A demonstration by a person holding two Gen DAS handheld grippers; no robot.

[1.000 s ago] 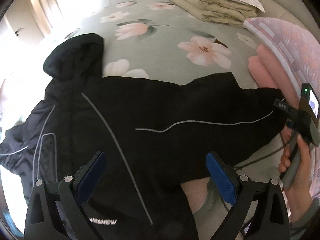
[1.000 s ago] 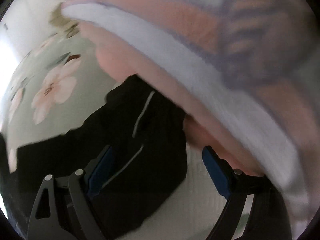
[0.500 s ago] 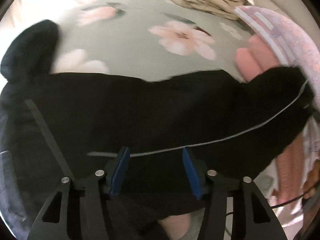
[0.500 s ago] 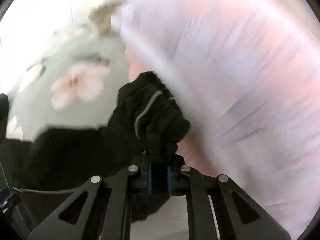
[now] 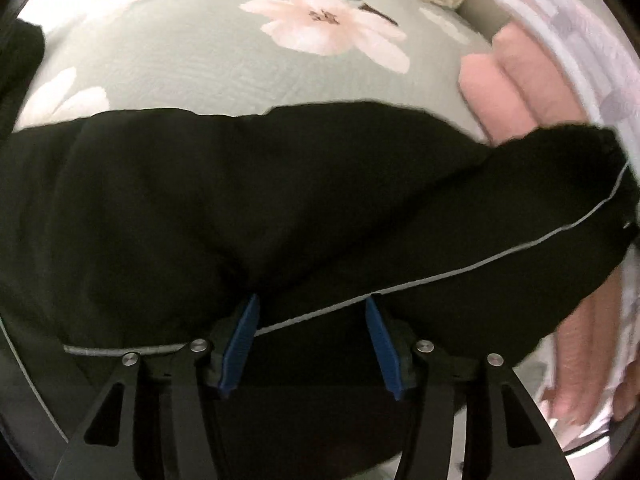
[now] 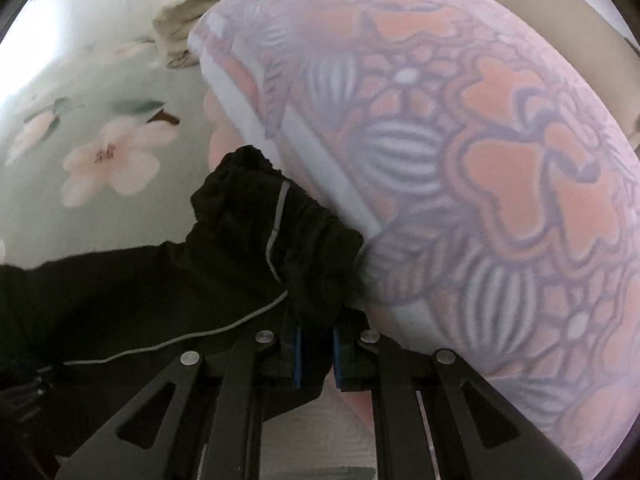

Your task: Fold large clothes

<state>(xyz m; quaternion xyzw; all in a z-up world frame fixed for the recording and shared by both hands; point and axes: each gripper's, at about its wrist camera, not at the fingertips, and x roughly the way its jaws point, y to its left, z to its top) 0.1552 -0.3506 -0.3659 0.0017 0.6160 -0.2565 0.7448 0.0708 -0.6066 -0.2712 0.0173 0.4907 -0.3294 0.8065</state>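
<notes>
Black jacket [image 5: 280, 200] now nearer, over floral green bedspread [image 5: 200, 60] beside pink blanket [image 6: 480, 180].

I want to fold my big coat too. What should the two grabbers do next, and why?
Probably shut the left gripper on the black jacket: its jaws sit open around the fabric, while the right gripper already pinches the sleeve by the pink blanket.

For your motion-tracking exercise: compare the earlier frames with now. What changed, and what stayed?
The right gripper closed on the black jacket at its sleeve end. The left gripper moved in over the jacket and narrowed, not yet shut. The floral bedspread and pink blanket stayed put.
</notes>
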